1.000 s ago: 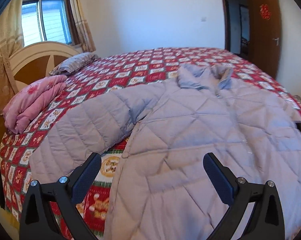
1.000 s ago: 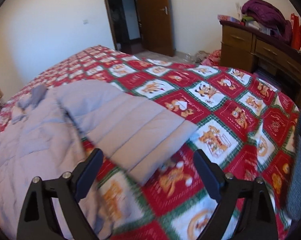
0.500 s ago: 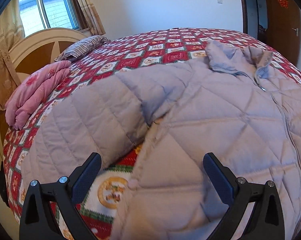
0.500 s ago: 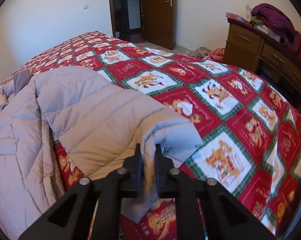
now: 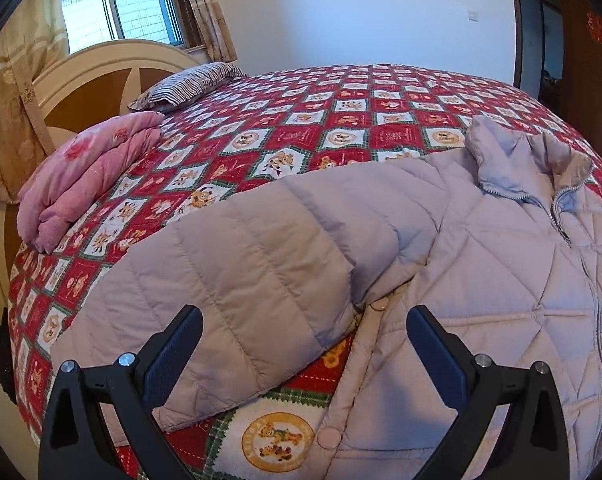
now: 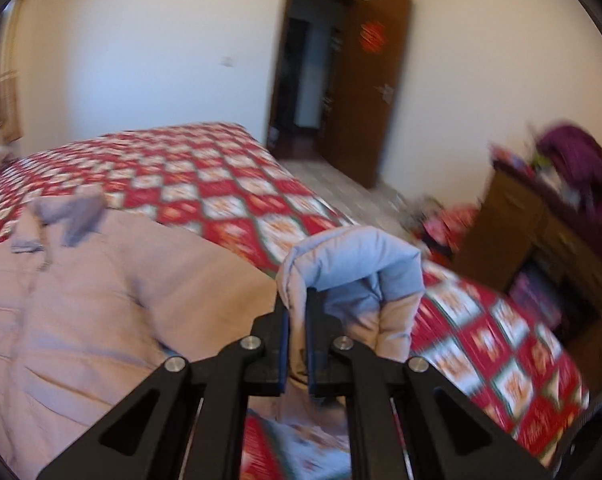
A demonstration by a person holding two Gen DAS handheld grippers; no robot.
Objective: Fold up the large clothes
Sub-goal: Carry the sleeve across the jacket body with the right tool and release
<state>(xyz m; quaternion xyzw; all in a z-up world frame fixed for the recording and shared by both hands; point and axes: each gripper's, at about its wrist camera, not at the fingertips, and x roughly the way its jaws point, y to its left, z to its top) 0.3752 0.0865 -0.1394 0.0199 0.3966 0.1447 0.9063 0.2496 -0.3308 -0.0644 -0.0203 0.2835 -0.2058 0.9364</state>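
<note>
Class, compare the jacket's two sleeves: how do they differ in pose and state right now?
The left sleeve lies flat on the bedspread; the right sleeve is lifted clear of it. The left gripper is open and grips nothing, while the right gripper is shut on the right sleeve, bunching its cuff. Both are the same pale quilted fabric.

One jacket [image 5: 481, 300] on one bed [image 5: 321, 120].
Two grippers: left gripper [image 5: 303, 350], right gripper [image 6: 296, 344]. One pillow [image 5: 189, 86], one pink blanket [image 5: 85, 172].

Bed [image 5: 341, 120] carries jacket [image 5: 481, 300], pink blanket [image 5: 85, 176], pillow [image 5: 185, 86].
</note>
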